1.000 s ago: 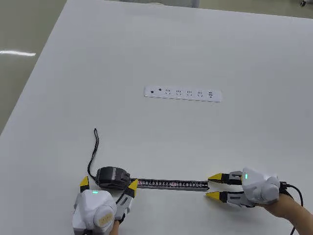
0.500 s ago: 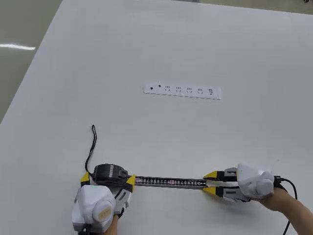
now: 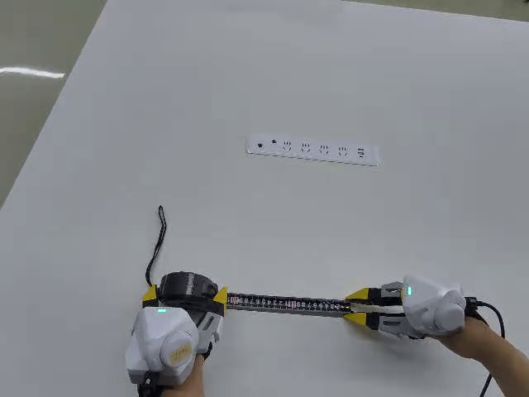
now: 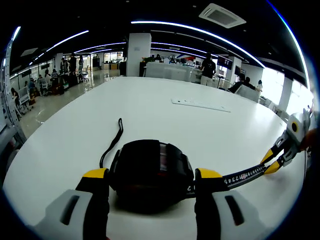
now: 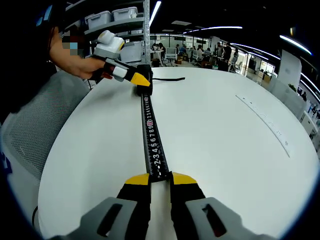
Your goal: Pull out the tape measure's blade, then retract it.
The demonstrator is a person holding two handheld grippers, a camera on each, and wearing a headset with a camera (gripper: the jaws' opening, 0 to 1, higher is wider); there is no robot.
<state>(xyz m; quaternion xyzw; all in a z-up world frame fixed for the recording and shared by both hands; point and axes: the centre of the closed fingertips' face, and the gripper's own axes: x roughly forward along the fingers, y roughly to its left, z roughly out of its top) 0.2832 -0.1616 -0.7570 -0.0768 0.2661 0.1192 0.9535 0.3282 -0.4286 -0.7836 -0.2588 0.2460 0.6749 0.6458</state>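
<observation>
A black tape measure [image 3: 188,287] lies near the table's front edge, its strap [image 3: 154,244] trailing away from me. My left gripper [image 3: 185,295] is shut on the case, one yellow-tipped jaw on each side; its own view has the case [image 4: 150,170] between the jaws. The blade [image 3: 285,304] runs flat along the table to the right. My right gripper [image 3: 356,305] is shut on the blade's end, and in its own view the blade [image 5: 152,132] leads from the right gripper [image 5: 160,178] up to the case [image 5: 145,70].
A white power strip [image 3: 312,150] lies across the middle of the table, well beyond the tape. The white tabletop [image 3: 273,74] stretches far behind it. A cable [image 3: 494,318] trails from the right gripper at the front right.
The left gripper has moved forward around the case and its jaws now press its sides. The right gripper's jaws have drawn together on the blade's end. The blade's drawn length looks unchanged.
</observation>
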